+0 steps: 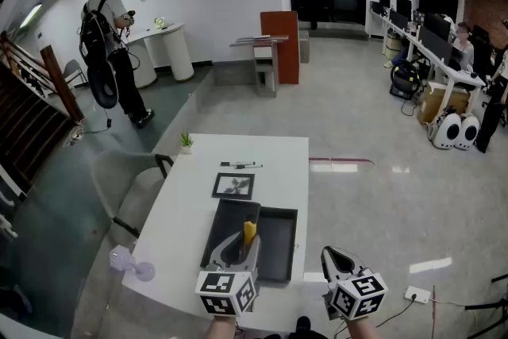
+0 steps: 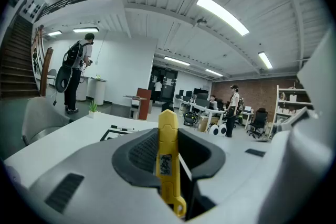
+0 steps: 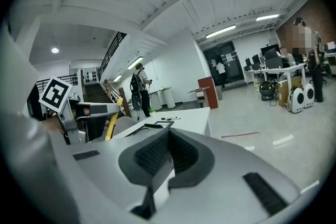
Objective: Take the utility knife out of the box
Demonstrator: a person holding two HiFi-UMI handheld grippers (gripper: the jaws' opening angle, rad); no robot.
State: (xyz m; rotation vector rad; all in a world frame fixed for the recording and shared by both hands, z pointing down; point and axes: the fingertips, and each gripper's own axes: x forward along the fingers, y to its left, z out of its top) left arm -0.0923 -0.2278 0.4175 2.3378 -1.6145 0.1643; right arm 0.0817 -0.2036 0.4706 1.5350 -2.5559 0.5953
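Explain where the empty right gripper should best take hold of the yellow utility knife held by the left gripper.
Probably the free end of the utility knife, which sticks out beyond the left gripper's pads. Bring the right gripper in from its own side, jaws opened first, closing across the slim handle clear of the left jaws.

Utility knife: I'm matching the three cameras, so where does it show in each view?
Head view: utility knife low centre, in the left hand-held gripper above the black box.
Left gripper view: utility knife dead centre, upright between the jaws.
Right gripper view: utility knife a yellow sliver at far left.
Shared landmark: the red-brown cabinet, beyond the white table in all three.
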